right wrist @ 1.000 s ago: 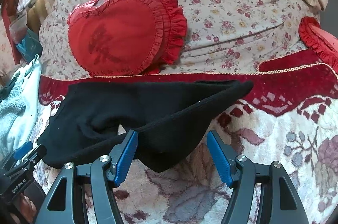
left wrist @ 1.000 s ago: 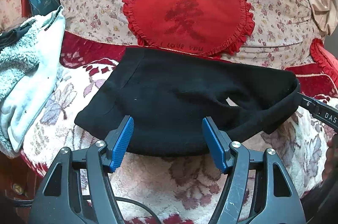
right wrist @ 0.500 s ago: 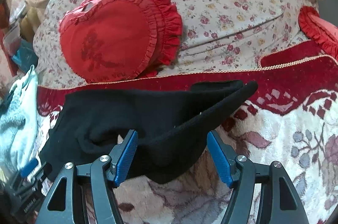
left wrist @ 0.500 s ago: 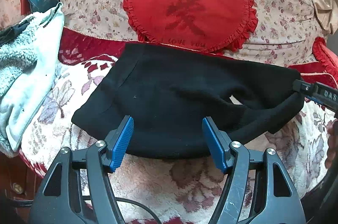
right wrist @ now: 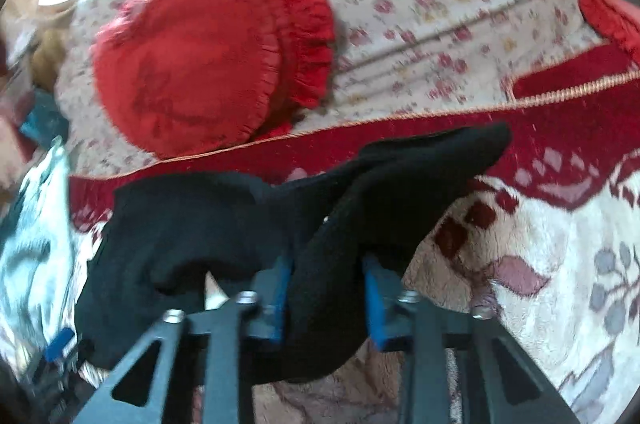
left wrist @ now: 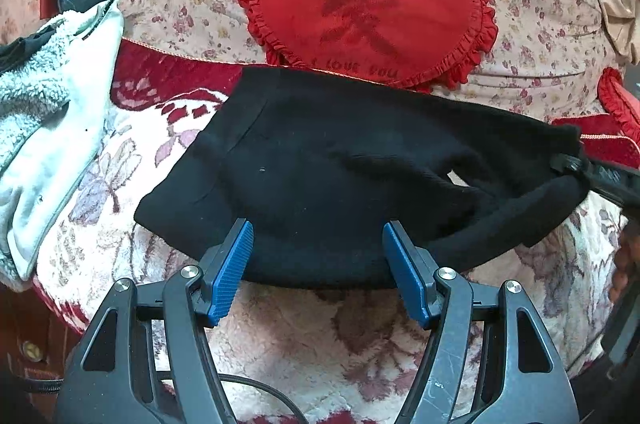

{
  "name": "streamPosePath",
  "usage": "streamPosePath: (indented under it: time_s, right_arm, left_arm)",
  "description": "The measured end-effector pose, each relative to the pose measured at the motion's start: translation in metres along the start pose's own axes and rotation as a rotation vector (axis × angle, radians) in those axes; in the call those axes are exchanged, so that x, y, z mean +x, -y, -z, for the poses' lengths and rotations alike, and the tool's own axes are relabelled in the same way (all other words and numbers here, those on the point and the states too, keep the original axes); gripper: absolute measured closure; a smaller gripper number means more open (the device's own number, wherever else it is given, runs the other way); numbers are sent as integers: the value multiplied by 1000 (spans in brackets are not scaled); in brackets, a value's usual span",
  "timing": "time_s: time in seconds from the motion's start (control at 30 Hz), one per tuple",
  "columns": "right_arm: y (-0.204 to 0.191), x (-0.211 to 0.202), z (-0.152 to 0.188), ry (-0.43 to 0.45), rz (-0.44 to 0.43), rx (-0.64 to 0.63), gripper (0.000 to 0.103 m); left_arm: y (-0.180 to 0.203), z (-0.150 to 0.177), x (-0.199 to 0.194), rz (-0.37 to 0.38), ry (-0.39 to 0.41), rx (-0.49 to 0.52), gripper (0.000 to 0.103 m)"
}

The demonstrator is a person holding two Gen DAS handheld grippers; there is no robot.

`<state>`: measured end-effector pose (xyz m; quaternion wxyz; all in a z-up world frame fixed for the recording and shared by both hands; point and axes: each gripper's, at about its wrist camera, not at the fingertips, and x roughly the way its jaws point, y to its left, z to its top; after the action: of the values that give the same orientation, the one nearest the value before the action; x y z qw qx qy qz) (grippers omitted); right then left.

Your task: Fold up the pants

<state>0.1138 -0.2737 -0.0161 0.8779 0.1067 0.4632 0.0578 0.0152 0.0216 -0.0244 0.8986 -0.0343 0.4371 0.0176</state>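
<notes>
Left gripper (left wrist: 318,270): blue-padded fingers (left wrist: 232,270) spread wide, nothing between the pads. Fingertips sit at the near hem of the black pants (left wrist: 344,180), low centre of the left wrist view; contact with the cloth cannot be confirmed.

Right gripper (right wrist: 326,298): fingers drawn in, clamped on a bunched fold of the pants (right wrist: 352,232), low centre of the right wrist view. Cloth fills the gap between the blue pads and hangs below them. This frame is motion-blurred. In the left wrist view the right gripper (left wrist: 576,166) enters from the right edge, at the far right end of the pants.

Pants: black, knit-like, matte. Lying across the floral plush blanket (left wrist: 304,336) in the centre of the left wrist view, roughly a wide band, left end flat with a visible seam, right end split into two layers with a gap showing blanket between them. In the right wrist view the right part is lifted and pulled into a ridge running to the upper right; the left part sags in a loose hump.

Surroundings: red heart-shaped cushion (left wrist: 368,4) with ruffled edge, upper centre, just behind the pants, against a floral-print backrest (left wrist: 540,36). Pale fleece garment (left wrist: 52,104) at the left edge, apart from the pants.
</notes>
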Motion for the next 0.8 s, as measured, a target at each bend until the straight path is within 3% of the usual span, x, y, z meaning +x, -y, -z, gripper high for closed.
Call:
streamPosePath:
  time_s: [0.17, 0.27, 0.33, 0.4, 0.47, 0.6, 0.8]
  right_arm:
    - [-8, -49, 35, 42, 7, -132, 94]
    - [-3, -76, 69, 41, 11, -172, 94]
    - [8, -72, 93, -25, 14, -157, 94]
    - [19, -56, 115, -109, 75, -175, 94]
    - [32, -53, 125, -152, 30, -127, 94]
    - [50, -79, 119, -87, 12, -48, 85]
    - [28, -105, 89, 9, 30, -108, 83]
  left_arm:
    - [-4, 4, -5, 3, -2, 0, 35]
    - [-6, 8, -5, -1, -9, -1, 35]
    - [-5, 10, -2, 2, -24, -1, 35]
    - [-3, 14, 1, 1, -38, 10, 35]
    - [-2, 18, -1, -6, -37, 27, 35]
    - [-18, 21, -5, -24, -38, 2, 35]
    - [-62, 12, -13, -20, -22, -131, 35]
